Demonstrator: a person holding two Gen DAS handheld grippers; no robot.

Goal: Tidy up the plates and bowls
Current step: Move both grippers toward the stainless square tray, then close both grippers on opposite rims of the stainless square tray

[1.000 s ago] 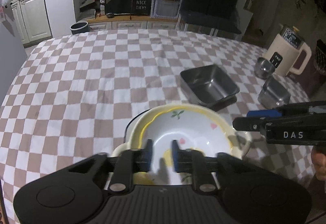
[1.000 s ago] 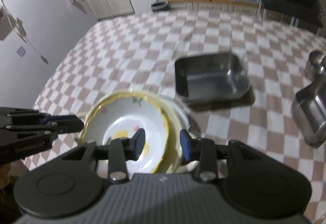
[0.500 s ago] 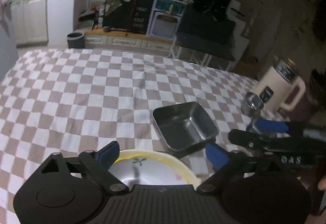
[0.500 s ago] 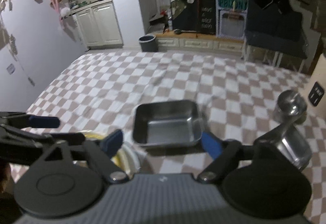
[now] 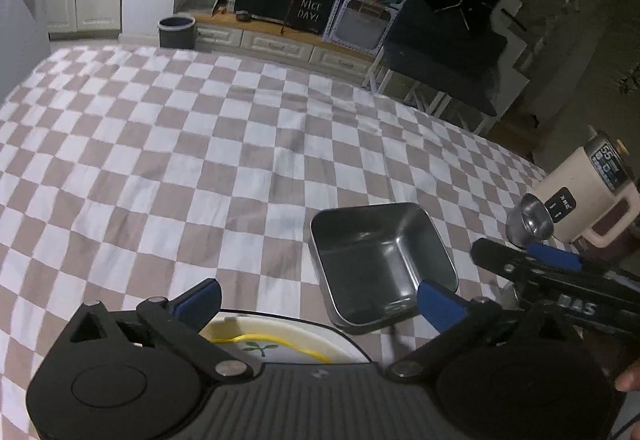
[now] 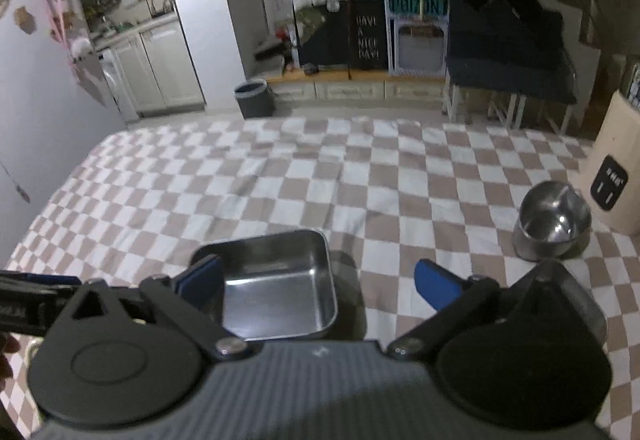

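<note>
A stack of white, yellow-rimmed plates (image 5: 280, 344) lies on the checked tablecloth (image 5: 200, 160), mostly hidden under my left gripper (image 5: 320, 300). Its jaws are opening, with nothing pressed between the pads. A square steel tray (image 5: 380, 260) sits just right of the stack. My right gripper (image 6: 318, 282) stands open above the near edge of that steel tray (image 6: 276, 280), gripping nothing. A round steel bowl (image 6: 554, 224) stands further right. A second steel container (image 6: 588, 304) shows partly behind the right finger.
A beige kettle-like appliance (image 5: 596, 196) stands at the table's right edge, behind the round bowl (image 5: 530, 224). The right gripper (image 5: 520, 260) crosses the left wrist view at the right. Bare tablecloth stretches across the far and left parts of the table.
Both grippers let go of the yellow-rimmed plate, opened wide and drew back and to the right. The plate now rests on the stack; the steel tray sits nearer the middle of both views.
</note>
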